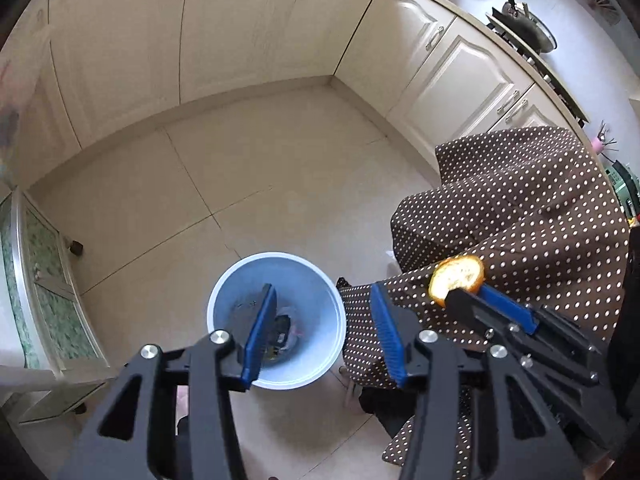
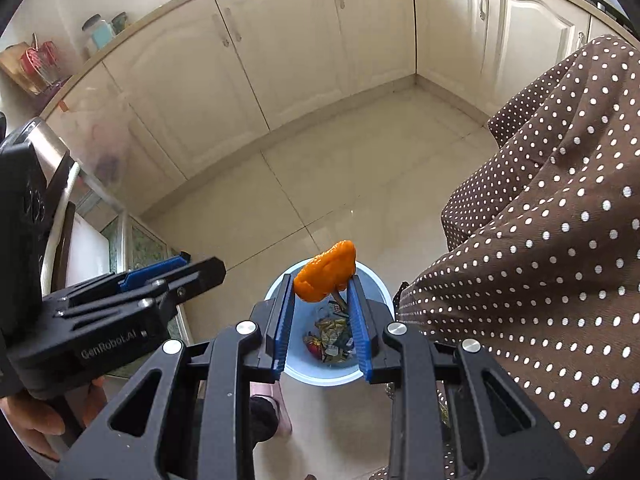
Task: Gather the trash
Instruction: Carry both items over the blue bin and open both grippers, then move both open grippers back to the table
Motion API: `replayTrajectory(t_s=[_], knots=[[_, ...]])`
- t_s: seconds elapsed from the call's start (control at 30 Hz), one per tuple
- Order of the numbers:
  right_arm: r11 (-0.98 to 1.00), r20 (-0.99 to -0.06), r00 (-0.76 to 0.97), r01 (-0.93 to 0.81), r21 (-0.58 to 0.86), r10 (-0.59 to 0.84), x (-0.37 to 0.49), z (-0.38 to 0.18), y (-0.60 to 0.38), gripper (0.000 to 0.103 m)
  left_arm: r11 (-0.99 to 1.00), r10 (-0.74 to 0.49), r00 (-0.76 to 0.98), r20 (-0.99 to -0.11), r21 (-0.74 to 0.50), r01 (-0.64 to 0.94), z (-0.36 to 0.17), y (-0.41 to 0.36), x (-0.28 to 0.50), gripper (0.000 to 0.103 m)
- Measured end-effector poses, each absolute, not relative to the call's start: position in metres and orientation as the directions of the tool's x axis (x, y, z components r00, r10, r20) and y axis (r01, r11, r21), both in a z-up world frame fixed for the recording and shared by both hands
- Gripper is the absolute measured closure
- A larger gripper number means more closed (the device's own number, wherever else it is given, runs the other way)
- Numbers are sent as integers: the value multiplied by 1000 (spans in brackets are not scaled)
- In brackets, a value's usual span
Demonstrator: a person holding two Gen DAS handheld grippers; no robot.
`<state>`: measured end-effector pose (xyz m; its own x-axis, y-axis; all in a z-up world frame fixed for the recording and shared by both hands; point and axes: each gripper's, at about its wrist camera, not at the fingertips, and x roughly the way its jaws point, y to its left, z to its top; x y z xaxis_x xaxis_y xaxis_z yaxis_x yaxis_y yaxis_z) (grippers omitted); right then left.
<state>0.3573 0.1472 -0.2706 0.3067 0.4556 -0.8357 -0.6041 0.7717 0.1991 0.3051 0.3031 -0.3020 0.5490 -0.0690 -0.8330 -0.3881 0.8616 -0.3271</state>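
Orange peel [image 2: 325,276] pinched at the tips of my right gripper [image 2: 322,286], above the blue bin [image 2: 376,284].

My left gripper [image 1: 324,300] hangs released and bare over the same bin, wrappers [image 2: 332,340] inside. One bin, one peel, two grippers. A polka-dot cloth [image 2: 540,240] crowds the bin's right; cabinets [image 2: 280,48] stand far.

We count two grippers [image 1: 324,320] [image 2: 322,312], one orange peel [image 2: 326,276], one blue bin [image 2: 376,288] at 6 o'clock (wrappers inside, uncountable).
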Motion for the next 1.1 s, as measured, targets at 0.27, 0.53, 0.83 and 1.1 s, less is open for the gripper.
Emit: replayTrajectory(t_s=[0.27, 0.53, 0.83, 1.1], knots=[[756, -827, 305, -622, 202, 472, 360, -267, 163, 78, 844, -46, 552, -833, -328, -424, -301, 314, 293, 55], [745, -804, 320, -632, 213, 502, 362, -255, 176, 75, 835, -15, 571, -821, -325, -444, -290, 325, 286, 55], [746, -783, 351, -634, 204, 513, 357, -235, 162, 62, 836, 6, 601, -799, -326, -442, -267, 322, 276, 50], [759, -731, 429, -624, 184, 531, 343, -189, 121, 61, 867, 3, 647, -763, -320, -382, -224, 292, 268, 50]])
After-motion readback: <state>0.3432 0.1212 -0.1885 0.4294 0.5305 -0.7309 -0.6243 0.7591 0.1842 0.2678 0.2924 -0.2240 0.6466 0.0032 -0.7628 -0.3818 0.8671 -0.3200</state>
